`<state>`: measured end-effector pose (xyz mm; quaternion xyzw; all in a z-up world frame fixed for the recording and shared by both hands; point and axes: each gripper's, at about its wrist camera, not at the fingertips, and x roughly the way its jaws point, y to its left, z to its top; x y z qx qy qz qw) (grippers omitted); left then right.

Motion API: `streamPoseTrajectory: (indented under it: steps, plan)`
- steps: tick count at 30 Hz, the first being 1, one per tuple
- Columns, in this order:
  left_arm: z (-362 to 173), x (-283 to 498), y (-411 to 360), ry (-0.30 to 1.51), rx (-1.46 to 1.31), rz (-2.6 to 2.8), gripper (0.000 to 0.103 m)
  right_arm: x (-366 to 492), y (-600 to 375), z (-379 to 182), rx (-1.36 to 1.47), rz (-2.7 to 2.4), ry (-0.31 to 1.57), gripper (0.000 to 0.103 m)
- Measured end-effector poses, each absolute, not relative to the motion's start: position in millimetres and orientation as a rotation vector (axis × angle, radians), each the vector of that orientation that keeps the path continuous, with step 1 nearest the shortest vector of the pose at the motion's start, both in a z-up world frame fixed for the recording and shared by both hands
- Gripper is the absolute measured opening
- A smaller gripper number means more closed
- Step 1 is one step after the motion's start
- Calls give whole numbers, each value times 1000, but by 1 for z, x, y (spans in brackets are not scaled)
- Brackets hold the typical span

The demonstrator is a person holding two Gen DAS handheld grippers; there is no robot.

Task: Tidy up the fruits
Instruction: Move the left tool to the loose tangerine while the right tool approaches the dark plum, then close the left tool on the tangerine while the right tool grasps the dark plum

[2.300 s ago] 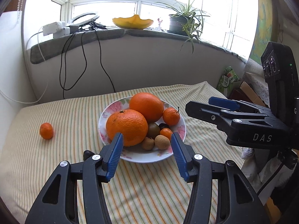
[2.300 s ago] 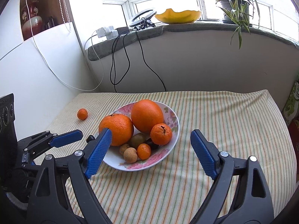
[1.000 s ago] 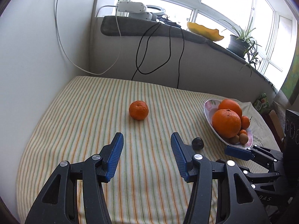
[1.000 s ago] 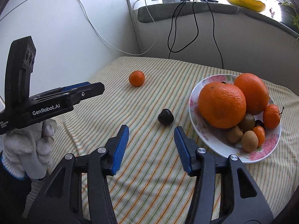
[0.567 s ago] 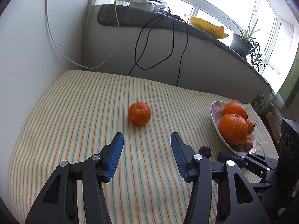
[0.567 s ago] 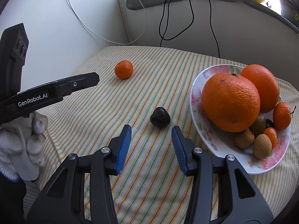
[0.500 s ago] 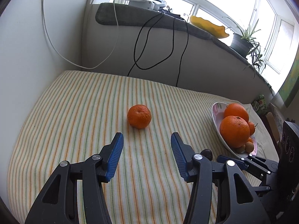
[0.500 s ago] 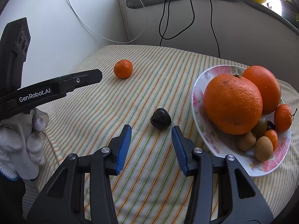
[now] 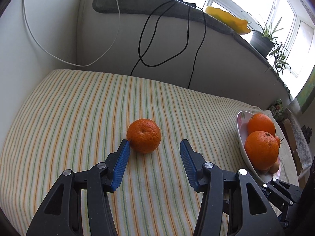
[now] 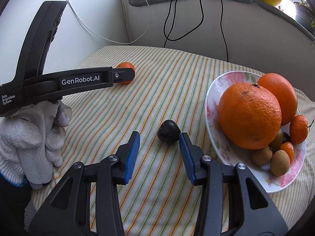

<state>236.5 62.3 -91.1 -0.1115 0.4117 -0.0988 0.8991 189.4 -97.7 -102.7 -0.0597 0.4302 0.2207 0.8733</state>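
Observation:
A loose mandarin (image 9: 143, 135) lies on the striped cloth just past my open left gripper (image 9: 154, 143), close to the left fingertip; it also shows in the right wrist view (image 10: 126, 67) behind the left gripper's finger. A small dark fruit (image 10: 168, 131) lies on the cloth just ahead of my open right gripper (image 10: 159, 135), close to its right fingertip. A flowered white plate (image 10: 211, 106) at the right holds two big oranges, mandarins and small brown fruits; it also shows in the left wrist view (image 9: 241, 125).
The striped cloth (image 9: 78, 108) covers the table, which meets white walls at the left and back. Black and white cables (image 9: 167, 29) hang from the grey sill. A yellow dish (image 9: 226, 17) and a potted plant (image 9: 263, 39) stand on the sill.
Both grippers have moved forward and lower. The mandarin now lies near the left fingertips and the dark fruit near the right fingertips. Both jaws stay open.

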Motion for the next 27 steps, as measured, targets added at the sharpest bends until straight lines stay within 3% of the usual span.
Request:
streamPoseTrajectory:
  steps: [10, 14, 27]
  plan:
    - [-97, 249, 68, 873, -250, -191, 51, 194, -97, -105, -137, 431, 901, 37]
    - [-101, 253, 71, 886, -262, -164, 38, 195, -103, -105, -113, 409, 908, 24]
    - [-102, 251, 73, 867, -270, -165, 37, 195, -108, -104, -87, 420, 901, 23]
